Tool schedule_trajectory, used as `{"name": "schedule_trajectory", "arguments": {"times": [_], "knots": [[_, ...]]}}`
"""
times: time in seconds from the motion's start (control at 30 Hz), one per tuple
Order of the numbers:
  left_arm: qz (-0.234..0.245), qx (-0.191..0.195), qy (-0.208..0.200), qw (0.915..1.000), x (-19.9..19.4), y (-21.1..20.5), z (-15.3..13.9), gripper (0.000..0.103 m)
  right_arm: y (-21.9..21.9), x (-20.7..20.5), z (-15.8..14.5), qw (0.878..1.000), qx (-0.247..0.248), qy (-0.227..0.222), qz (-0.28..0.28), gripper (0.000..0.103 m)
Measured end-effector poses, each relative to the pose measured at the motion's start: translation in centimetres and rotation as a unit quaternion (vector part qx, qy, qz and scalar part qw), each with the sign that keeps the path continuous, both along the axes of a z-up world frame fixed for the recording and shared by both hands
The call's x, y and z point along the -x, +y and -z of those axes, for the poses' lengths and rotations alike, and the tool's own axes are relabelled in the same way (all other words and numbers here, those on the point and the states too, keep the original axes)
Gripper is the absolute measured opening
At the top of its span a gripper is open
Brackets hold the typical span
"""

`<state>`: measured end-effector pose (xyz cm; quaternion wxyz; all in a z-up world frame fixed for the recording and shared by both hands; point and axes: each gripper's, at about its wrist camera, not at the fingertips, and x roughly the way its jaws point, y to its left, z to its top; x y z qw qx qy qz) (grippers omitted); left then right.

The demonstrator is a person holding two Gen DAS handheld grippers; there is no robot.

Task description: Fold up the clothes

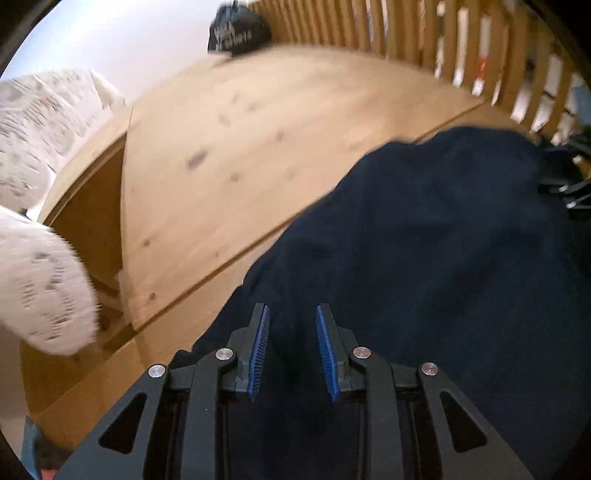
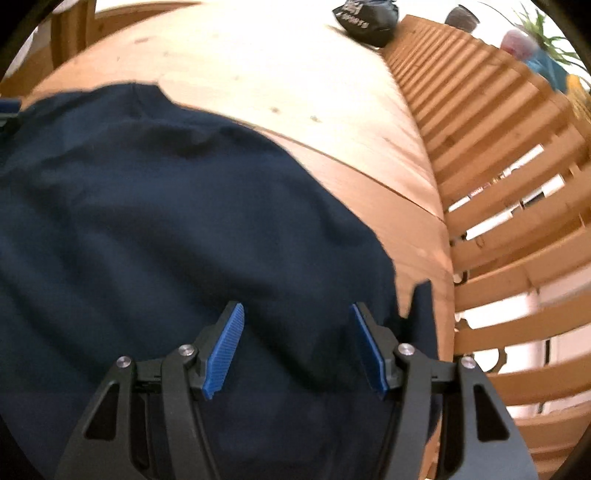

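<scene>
A dark navy garment (image 1: pixel 424 258) of soft, matt cloth lies on a counter (image 1: pixel 258 147) of pale knotty wood with a smooth, lightly sheened finish. Each hand-held gripper, left (image 1: pixel 292 350) and right (image 2: pixel 295 347), is matt black plastic with bright metal pins and ribbed blue pads (image 1: pixel 258 354). Slatted railing (image 2: pixel 517 221) shows warm varnished wood. A black bag (image 2: pixel 365 20) looks slightly glossy. A white patterned fabric (image 1: pixel 44 288) appears fuzzy.

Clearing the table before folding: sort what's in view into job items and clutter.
For the job: navy garment; left gripper; right gripper, both open over it.

Lying about: black bag; white patterned cushion; plant.
</scene>
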<state>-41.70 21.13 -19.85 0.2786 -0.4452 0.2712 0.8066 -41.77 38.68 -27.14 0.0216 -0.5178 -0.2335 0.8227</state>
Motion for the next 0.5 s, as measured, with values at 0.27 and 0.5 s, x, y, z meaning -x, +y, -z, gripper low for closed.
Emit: {"name": "schedule_trajectory", "arguments": {"times": [0.27, 0.5], "knots": [[-0.072, 0.022, -0.002, 0.9971, 2.2, -7.0, 1.5, 0.041, -0.4, 2.8, -0.3, 0.998, 0.055, 0.005, 0.003, 0.058], [-0.072, 0.009, 0.025, 0.9971, 1.0, -6.9, -0.8, 0.035, -0.6, 4.3, -0.3, 0.998, -0.046, -0.03, 0.021, 0.06]]}}
